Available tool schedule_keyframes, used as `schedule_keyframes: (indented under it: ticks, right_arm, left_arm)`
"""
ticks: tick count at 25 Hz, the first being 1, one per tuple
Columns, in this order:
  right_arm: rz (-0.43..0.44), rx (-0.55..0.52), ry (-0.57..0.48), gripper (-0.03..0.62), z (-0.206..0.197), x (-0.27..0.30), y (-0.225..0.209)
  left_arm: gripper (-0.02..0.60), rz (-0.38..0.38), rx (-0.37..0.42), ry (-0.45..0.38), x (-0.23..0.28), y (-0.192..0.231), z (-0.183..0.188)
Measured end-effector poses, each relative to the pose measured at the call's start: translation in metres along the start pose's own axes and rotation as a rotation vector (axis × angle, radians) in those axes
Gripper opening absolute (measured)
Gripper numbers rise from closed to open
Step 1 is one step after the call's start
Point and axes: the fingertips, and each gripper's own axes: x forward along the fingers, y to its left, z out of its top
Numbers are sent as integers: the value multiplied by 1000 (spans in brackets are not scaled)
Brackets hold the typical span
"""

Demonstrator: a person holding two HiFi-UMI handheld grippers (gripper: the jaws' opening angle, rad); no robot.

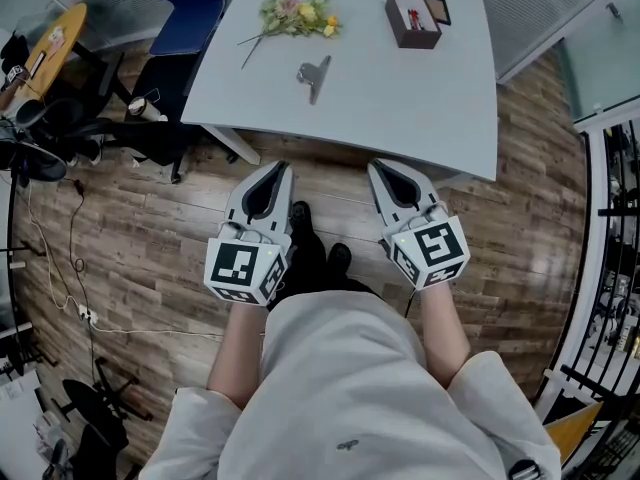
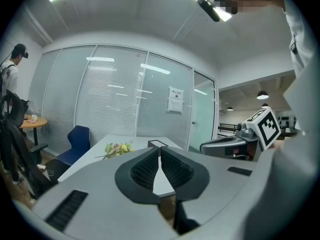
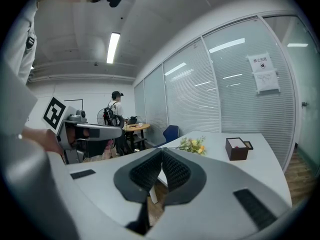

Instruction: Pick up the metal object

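- Office: a glass-walled mtg room w/ more work space beyond.
- Walls = full-height glass partitions (image 2: 115, 104) w/ slatted blinds; printed notice (image 2: 175, 100) stuck on one pane.
- Big pale conference table (image 1: 420, 108) in the middle, blue chair (image 1: 185, 8) at its far corner.
- Round wooden side table (image 1: 52, 50) w/ small items on top, off to one side.
- Plain white ceiling w/ long strip lights (image 3: 113, 46).
- Wood-look plank floor (image 1: 150, 238), thin cable (image 1: 72, 253) trailing across it.
- Person w/ backpack (image 3: 115, 111) standing by the round table.
- Past the glass door (image 2: 202, 116): pendant lamps (image 2: 262, 94), further open area.
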Motion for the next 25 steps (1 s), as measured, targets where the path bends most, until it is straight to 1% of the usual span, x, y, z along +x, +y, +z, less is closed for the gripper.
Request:
schedule_keyframes:
  ticks: [4, 11, 13, 14, 25]
  right_arm:
    - [-2, -5, 2, 29, 4, 9, -2]
    - [-33, -7, 0, 70, 17, 25, -19]
    - [-35, -4, -1, 77, 20, 32, -22]
    - [-36, -1, 0, 79, 21, 35, -24]
    - [-42, 13, 24, 117, 29, 82, -35]
  left_arm:
    - [23, -6, -2, 0, 6, 8, -1]
    - [26, -39, -1, 4, 28, 19, 5]
    - [44, -45, -4, 8, 34, 24, 6]
    - [70, -46, -6, 11, 37, 27, 6]
    - [117, -65, -19, 29, 66, 67, 8]
